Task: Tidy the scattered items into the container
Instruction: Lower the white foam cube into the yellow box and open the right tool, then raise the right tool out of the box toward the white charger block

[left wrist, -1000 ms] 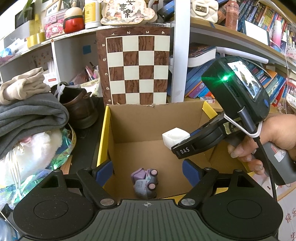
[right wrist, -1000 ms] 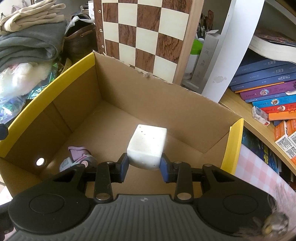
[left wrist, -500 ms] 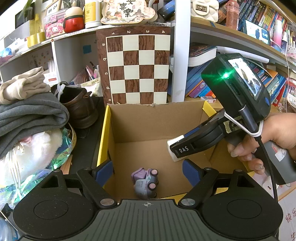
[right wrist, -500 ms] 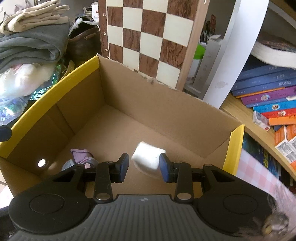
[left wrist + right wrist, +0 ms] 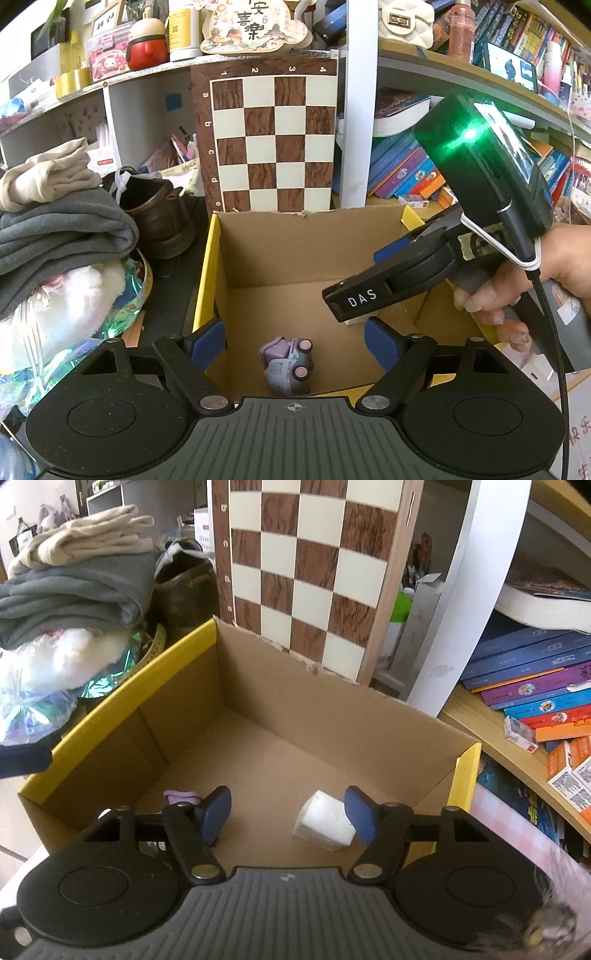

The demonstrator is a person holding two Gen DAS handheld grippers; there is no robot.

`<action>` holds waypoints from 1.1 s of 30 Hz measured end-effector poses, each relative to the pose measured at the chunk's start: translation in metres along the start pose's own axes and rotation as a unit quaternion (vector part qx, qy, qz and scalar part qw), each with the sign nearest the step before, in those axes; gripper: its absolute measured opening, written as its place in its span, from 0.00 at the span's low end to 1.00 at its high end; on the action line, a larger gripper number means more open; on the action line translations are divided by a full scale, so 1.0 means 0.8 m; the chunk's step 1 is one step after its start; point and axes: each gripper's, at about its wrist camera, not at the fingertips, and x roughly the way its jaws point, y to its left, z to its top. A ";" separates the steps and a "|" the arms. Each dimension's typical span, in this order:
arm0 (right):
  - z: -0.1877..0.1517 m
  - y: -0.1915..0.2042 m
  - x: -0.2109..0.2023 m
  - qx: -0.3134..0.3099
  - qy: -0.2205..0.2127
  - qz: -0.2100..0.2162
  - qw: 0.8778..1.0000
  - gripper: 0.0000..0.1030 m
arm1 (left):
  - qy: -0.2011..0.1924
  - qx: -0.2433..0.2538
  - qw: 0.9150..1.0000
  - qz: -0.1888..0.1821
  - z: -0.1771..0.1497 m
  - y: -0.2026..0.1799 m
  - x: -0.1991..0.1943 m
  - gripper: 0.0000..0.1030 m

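Note:
An open cardboard box (image 5: 295, 251) with yellow flaps stands below a chessboard; it also shows in the right wrist view (image 5: 314, 709). A purple toy car (image 5: 287, 365) lies on the box floor near the front; only a sliver of it (image 5: 181, 795) shows in the right wrist view. A white cube (image 5: 325, 823) lies on the box floor. My right gripper (image 5: 290, 814) is open and empty above the box, with the cube just below its right finger. It also shows in the left wrist view (image 5: 354, 299). My left gripper (image 5: 295, 343) is open and empty over the box's front edge.
Folded grey and beige clothes (image 5: 62, 229) and a white plush (image 5: 62, 306) lie left of the box. A brown shoe (image 5: 159, 218) stands behind them. The chessboard (image 5: 269, 140) leans behind the box. Books (image 5: 535, 686) fill the shelves to the right.
My right gripper opened and the white cube dropped from it onto the box floor. The gripper rose a little. My left gripper has not moved.

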 end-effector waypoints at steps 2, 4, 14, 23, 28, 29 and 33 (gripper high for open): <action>0.000 0.001 -0.006 0.003 -0.005 -0.001 1.000 0.70 | -0.002 0.002 1.000 0.000 0.001 -0.002 -0.002 0.82; -0.001 0.001 -0.011 0.007 -0.008 0.000 1.000 0.70 | -0.003 0.004 1.000 0.000 0.001 -0.003 -0.004 0.82; -0.006 -0.001 -0.026 0.017 -0.012 -0.003 1.000 0.71 | -0.009 0.007 1.000 0.000 0.001 -0.007 -0.015 0.83; -0.018 -0.003 -0.051 0.036 -0.027 0.000 0.999 0.82 | -0.011 0.009 1.000 0.002 -0.001 -0.010 -0.023 0.83; -0.026 -0.005 -0.065 0.042 -0.038 -0.011 0.998 0.87 | -0.008 0.011 1.000 0.011 -0.003 -0.014 -0.026 0.83; -0.028 -0.006 -0.068 0.045 -0.040 -0.013 0.998 0.87 | -0.007 0.012 1.000 0.013 -0.004 -0.015 -0.027 0.83; -0.038 -0.007 -0.084 0.057 -0.054 -0.018 0.997 0.91 | -0.008 0.009 1.000 0.019 -0.005 -0.016 -0.032 0.83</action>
